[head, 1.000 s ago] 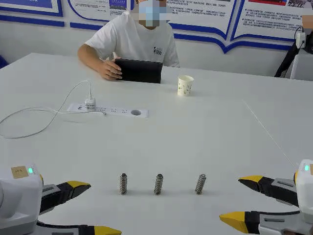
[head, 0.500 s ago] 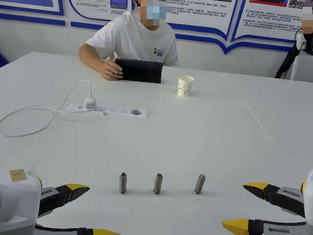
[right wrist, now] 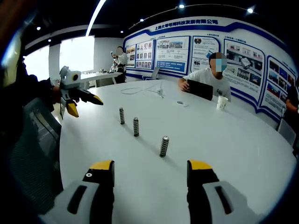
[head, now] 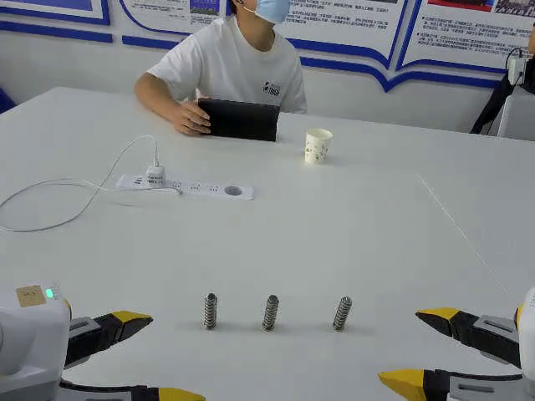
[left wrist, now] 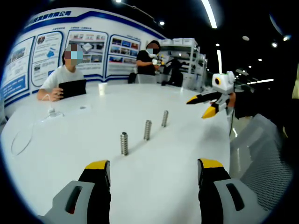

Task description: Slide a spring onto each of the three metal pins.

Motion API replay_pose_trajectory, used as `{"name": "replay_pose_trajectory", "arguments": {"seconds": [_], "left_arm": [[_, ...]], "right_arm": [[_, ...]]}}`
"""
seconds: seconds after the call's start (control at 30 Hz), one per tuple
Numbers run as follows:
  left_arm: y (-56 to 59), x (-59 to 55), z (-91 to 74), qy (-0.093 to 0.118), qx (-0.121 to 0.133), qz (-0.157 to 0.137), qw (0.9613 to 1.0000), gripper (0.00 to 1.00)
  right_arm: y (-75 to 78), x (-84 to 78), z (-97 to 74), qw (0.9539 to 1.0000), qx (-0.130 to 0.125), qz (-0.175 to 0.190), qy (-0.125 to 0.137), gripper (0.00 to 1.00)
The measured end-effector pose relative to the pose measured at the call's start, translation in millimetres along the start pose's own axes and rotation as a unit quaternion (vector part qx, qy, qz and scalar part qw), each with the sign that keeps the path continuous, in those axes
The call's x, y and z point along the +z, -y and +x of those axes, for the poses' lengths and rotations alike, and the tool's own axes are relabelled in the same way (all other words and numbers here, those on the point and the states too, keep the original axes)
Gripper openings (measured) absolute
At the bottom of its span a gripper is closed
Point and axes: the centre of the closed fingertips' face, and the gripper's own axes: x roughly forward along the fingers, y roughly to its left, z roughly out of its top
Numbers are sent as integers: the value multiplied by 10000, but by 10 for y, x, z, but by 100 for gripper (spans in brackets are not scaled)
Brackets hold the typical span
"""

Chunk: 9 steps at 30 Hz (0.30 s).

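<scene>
Three springs (head: pixel 271 312) are seen upright in a row on the table (head: pixel 351 225); the threading is judged finished.
The pins are taken to be hidden inside the coils, so only a check of seating or a withdrawal seems called for. The left gripper (head: pixel 159 355) and right gripper (head: pixel 411 347) are held wide and empty, either side of the row and apart from it. A cup (head: pixel 318 145) is stood well beyond; its contents cannot be seen.

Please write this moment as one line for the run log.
left gripper: open, empty | right gripper: open, empty | springs: three, upright in a row on table, apart from both grippers | pins: seemingly inside springs
</scene>
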Motion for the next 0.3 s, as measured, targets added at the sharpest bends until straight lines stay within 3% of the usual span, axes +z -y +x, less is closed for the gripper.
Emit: {"name": "replay_pose_trajectory", "arguments": {"seconds": [0.3], "left_arm": [[11,-6,2,-6,-7,1,10000,77]], "right_arm": [[-6,1,-10,10000,-31,20,3,64]]}}
